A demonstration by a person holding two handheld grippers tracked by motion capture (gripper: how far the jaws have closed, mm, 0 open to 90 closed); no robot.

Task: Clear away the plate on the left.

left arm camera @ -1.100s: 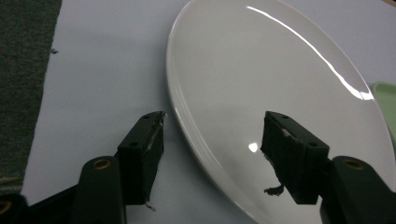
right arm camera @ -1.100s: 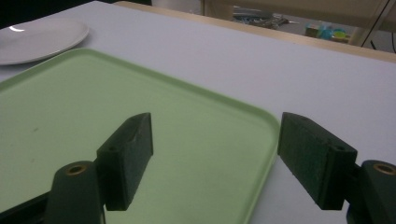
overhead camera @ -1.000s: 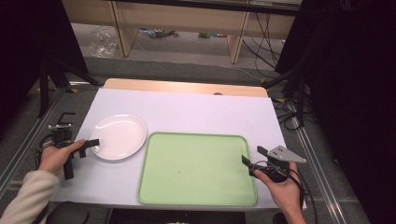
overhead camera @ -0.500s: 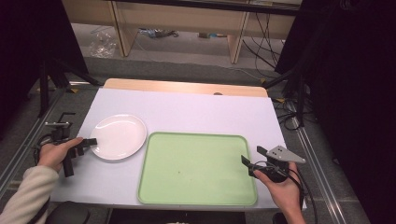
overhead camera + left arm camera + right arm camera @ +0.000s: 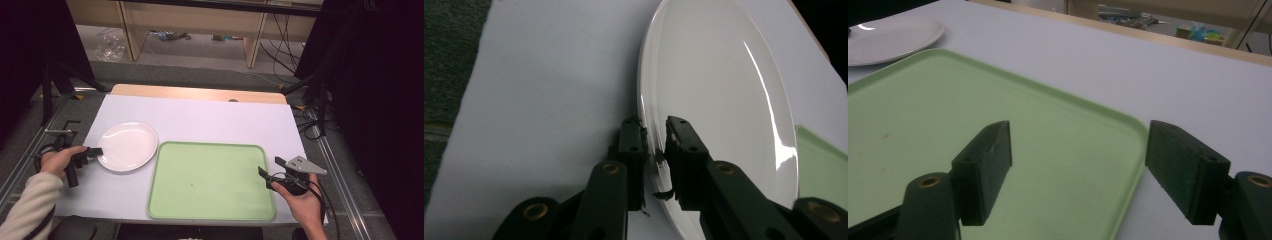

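1. Work in hand: the left gripper has its fingers closed on the near rim of the white plate. One finger sits under the rim and the other on top.
2. Location of the plate: it lies on the table at the person's left, just beside the left edge of the green tray. Whether the two touch cannot be told from the high view.
3. Progress, as a judgement: the grasp is made, but the plate appears to rest flat on the table, not lifted. If the plate is bound for the tray, the lift, the carry and the setting down are all left to do.
4. Right gripper: its fingers stand wide apart and hold nothing. It hovers at the near right corner of the tray, in the person's right hand.
5. Tray condition: bare except for a small dark speck near its middle.
6. Surface: the table is covered in plain white, with a strip of pale wood showing along its far edge.
7. Room: dim. Wooden shelving stands beyond the table, cables trail on the grey floor, and dark drapes hang on both sides.
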